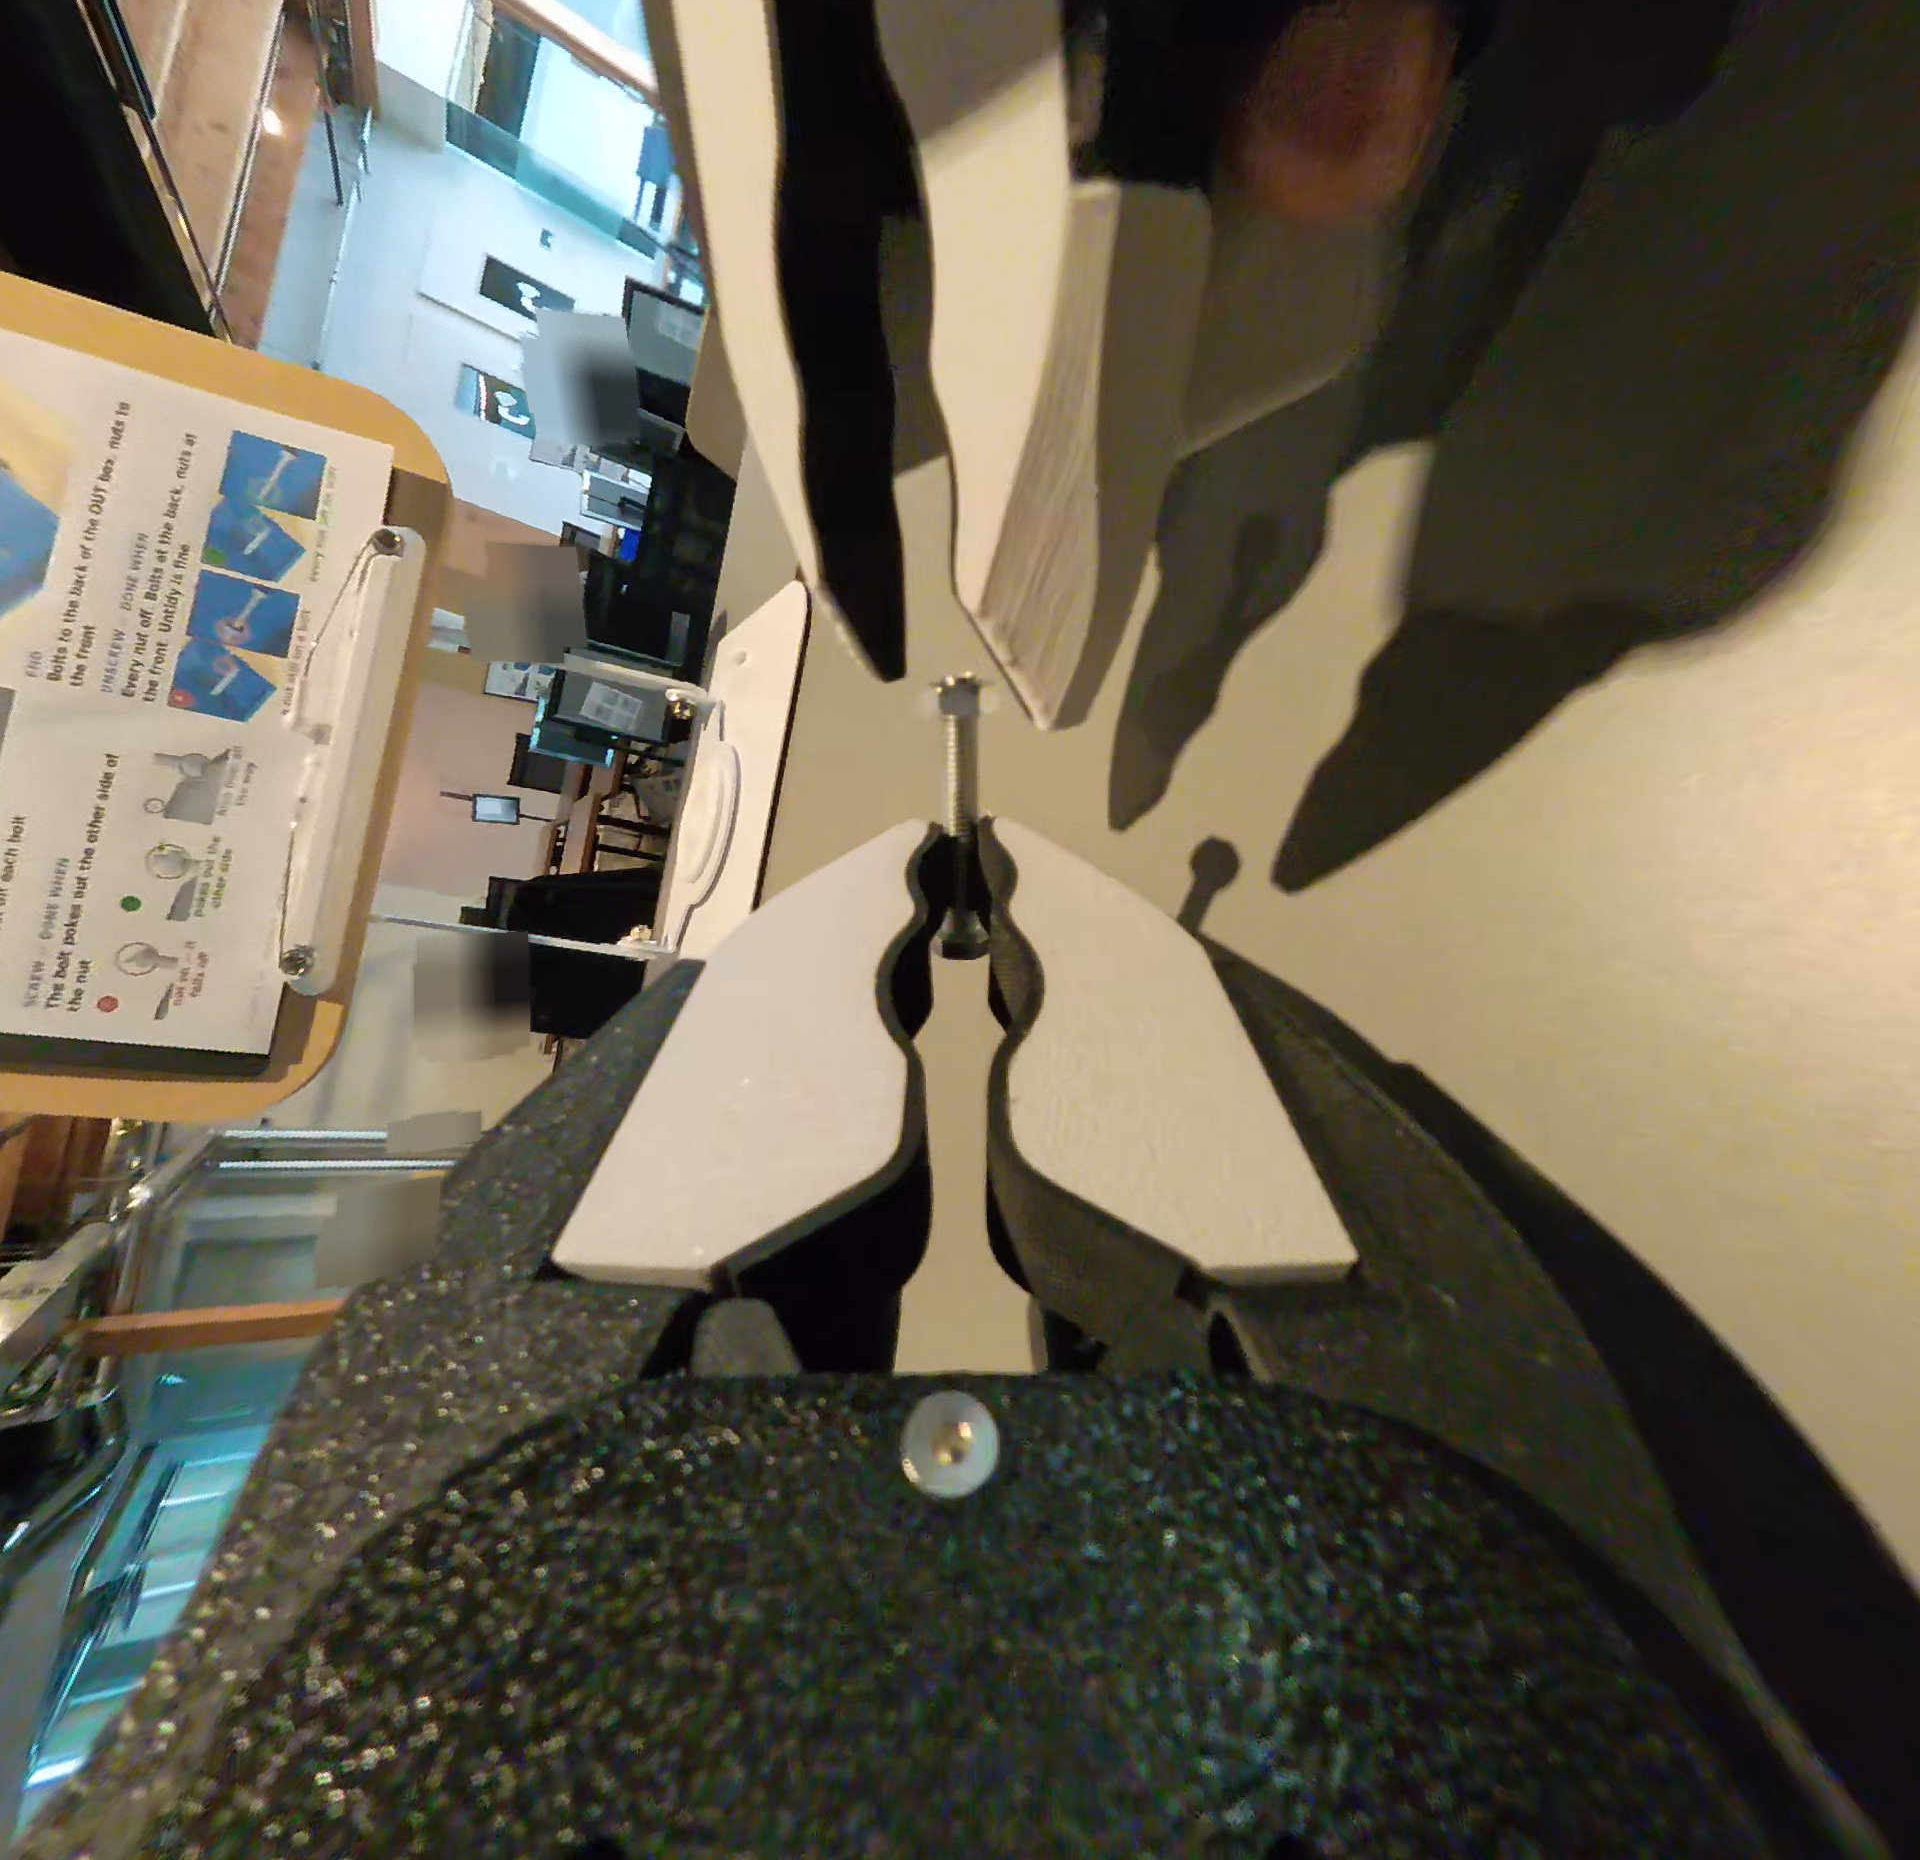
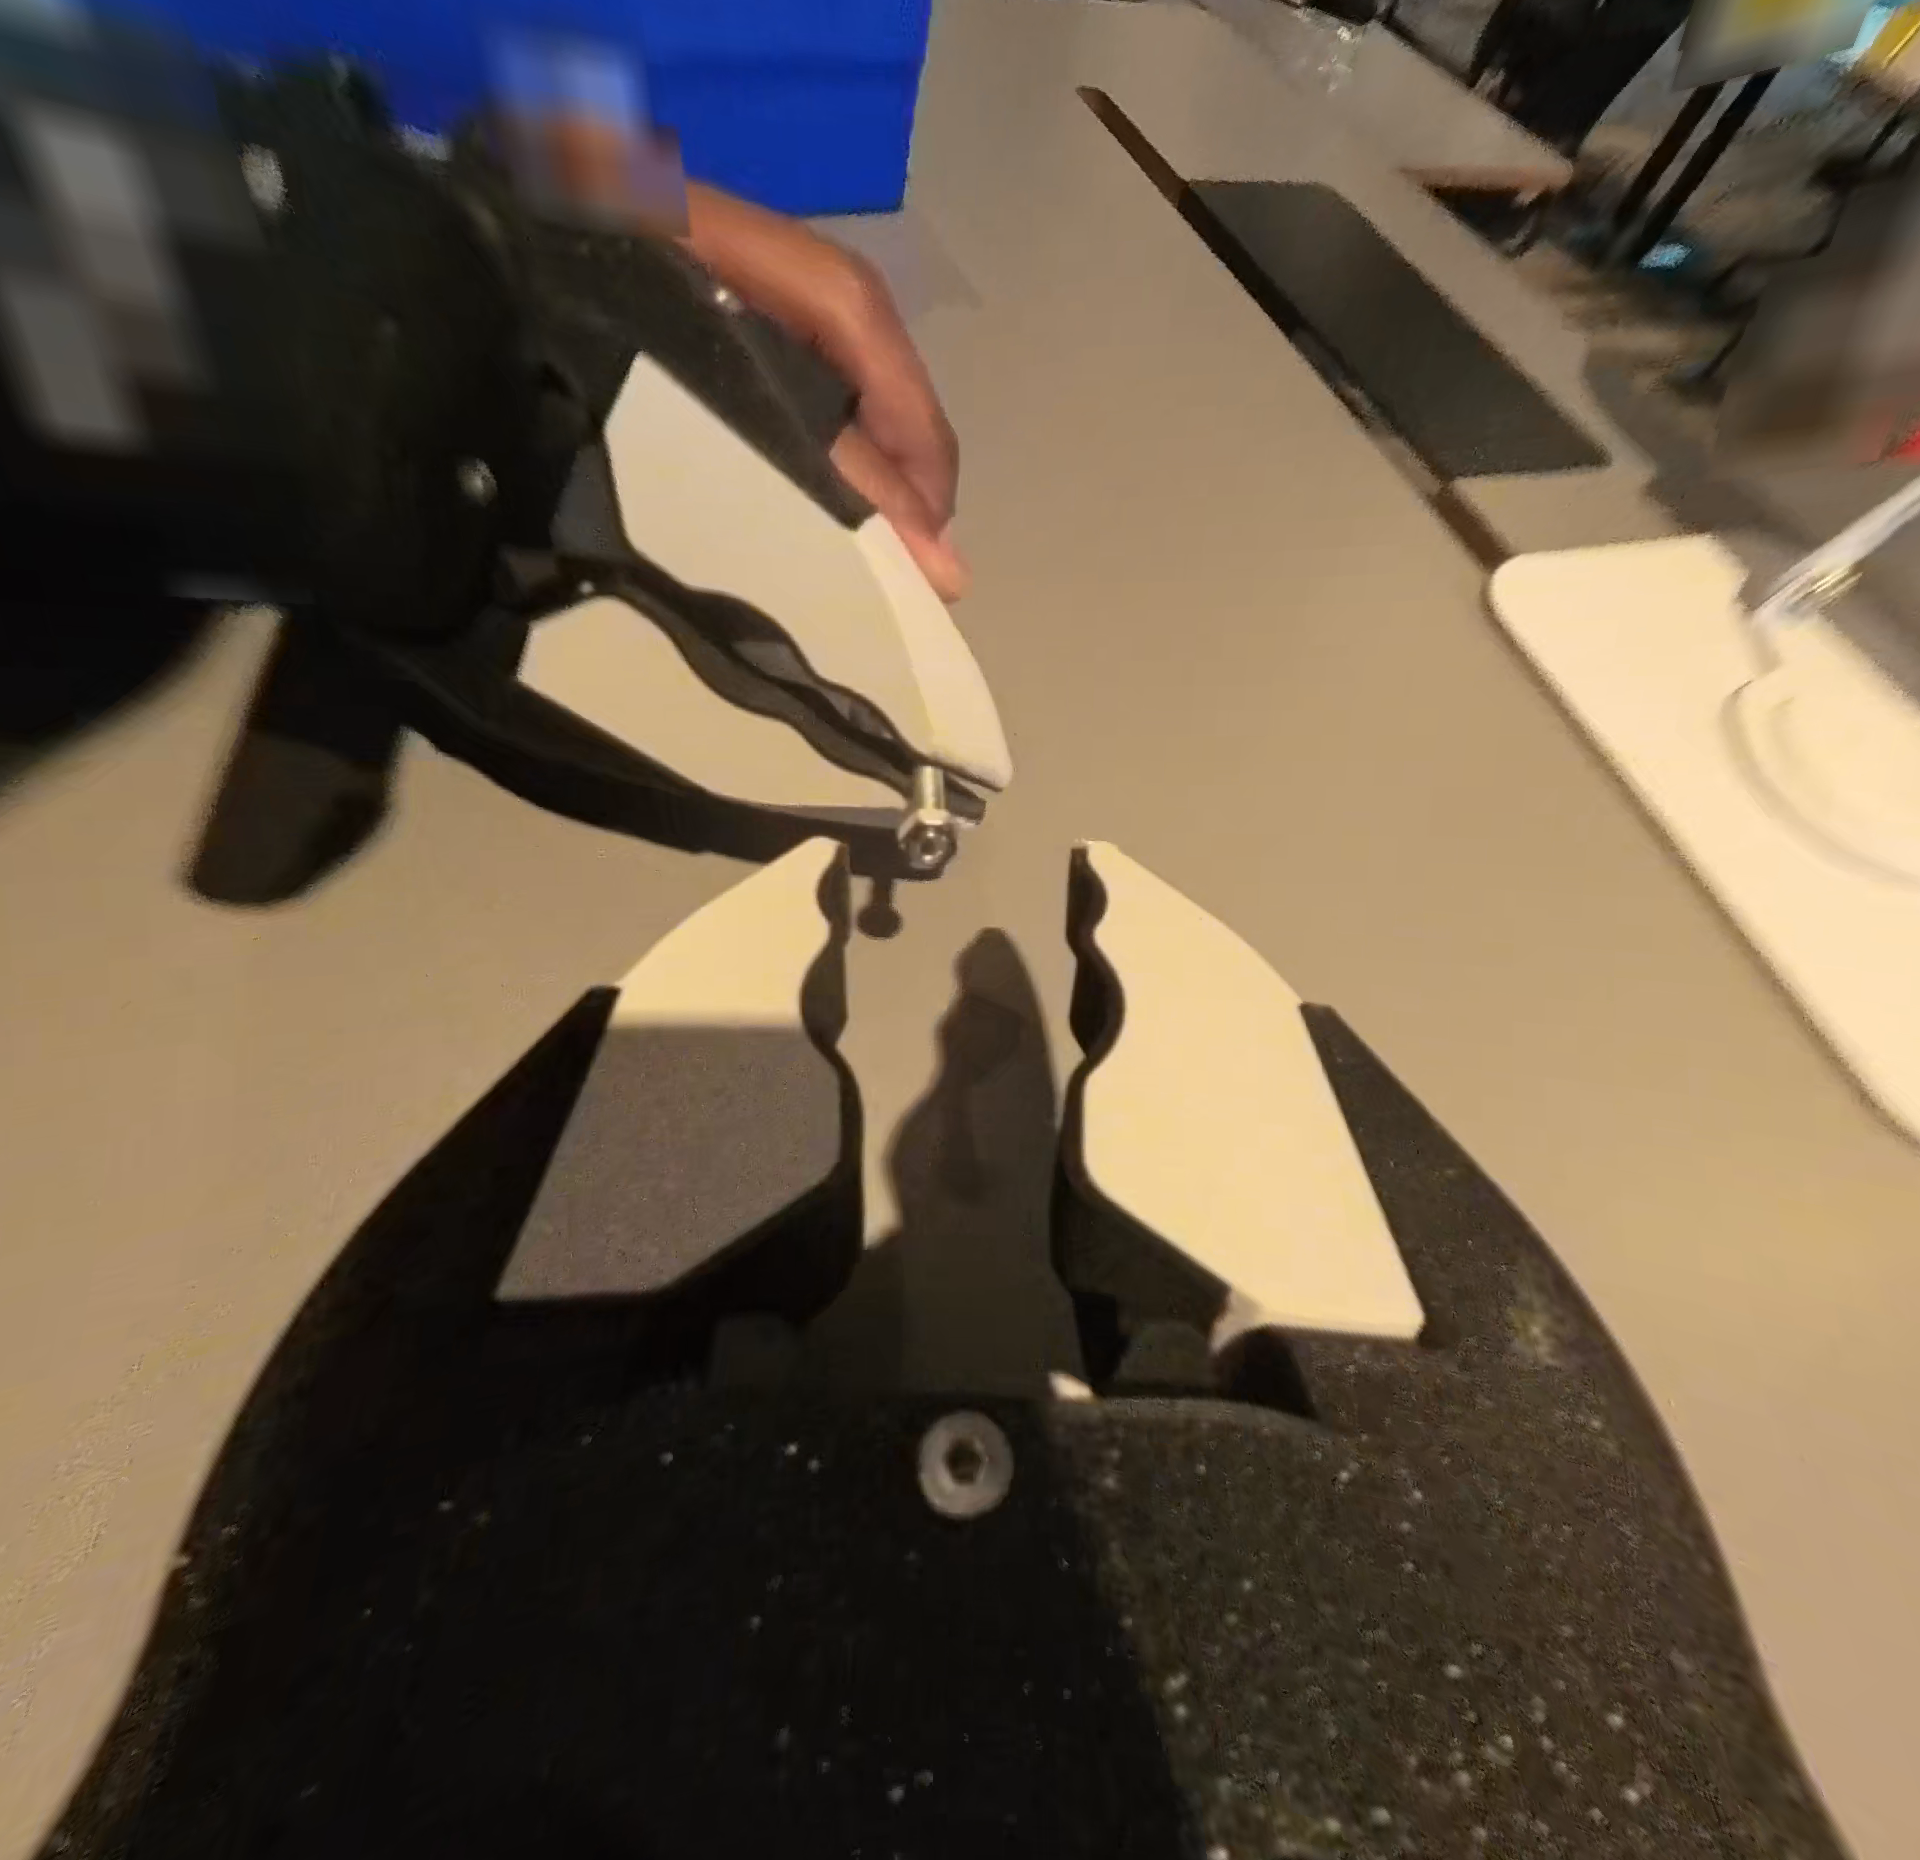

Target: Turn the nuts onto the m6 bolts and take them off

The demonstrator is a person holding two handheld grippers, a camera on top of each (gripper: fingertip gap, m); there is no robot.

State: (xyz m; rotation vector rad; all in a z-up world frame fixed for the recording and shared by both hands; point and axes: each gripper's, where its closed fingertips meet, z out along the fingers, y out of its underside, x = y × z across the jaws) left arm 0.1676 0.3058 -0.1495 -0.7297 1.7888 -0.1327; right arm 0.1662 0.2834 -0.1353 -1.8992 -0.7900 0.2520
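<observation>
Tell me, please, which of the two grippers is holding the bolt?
The left gripper: its jaws are shut on the bolt, whose nut end points at the right gripper, whose jaws stand open and empty.

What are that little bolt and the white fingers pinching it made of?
The bolt looks like bright bare metal, probably steel: silvery, shiny, with cut threads, and a nut of the same sheen at its tip. The left gripper has fingers that seem matte white plastic, faintly textured, over black wavy inner edges, possibly rubbery.
</observation>
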